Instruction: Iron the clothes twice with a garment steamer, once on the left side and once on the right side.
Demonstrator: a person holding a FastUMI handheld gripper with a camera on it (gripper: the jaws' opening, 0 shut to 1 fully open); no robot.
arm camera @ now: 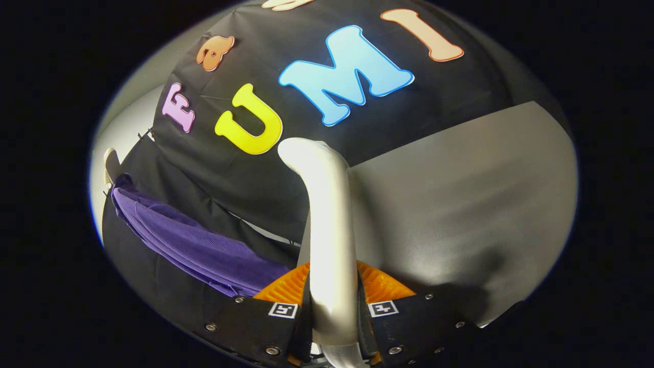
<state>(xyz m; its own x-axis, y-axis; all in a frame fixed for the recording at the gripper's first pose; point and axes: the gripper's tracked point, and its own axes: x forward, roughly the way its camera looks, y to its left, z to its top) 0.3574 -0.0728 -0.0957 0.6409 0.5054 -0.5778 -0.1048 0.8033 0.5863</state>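
Already the tool [333, 306] is clenched on the garment steamer [327, 225], both fingers pressing the sides of its smooth pale handle, which rises between them and curves forward to a rounded end well beyond the fingertips. That handle looks like rigid, glossy plastic: stiff enough to steer by, but probably slick, so a hold low on the straight shaft, where the fingers sit now, seems the sound place; higher up the curve would likely let it twist or slide. The steamer's head and any cord lie out of sight, so I cannot tell its full weight, though such a body tends to pull downward and wants a firm squeeze. To the left of the tool and somewhat ahead hangs the purple garment [194, 240], a finely ribbed fabric draped in soft folds; it will give and swing under pressure, so light, steady strokes suit it. To the right of the tool spreads the grey tabletop [460, 194], apart from the garment. Neither pass looks begun from this pose.
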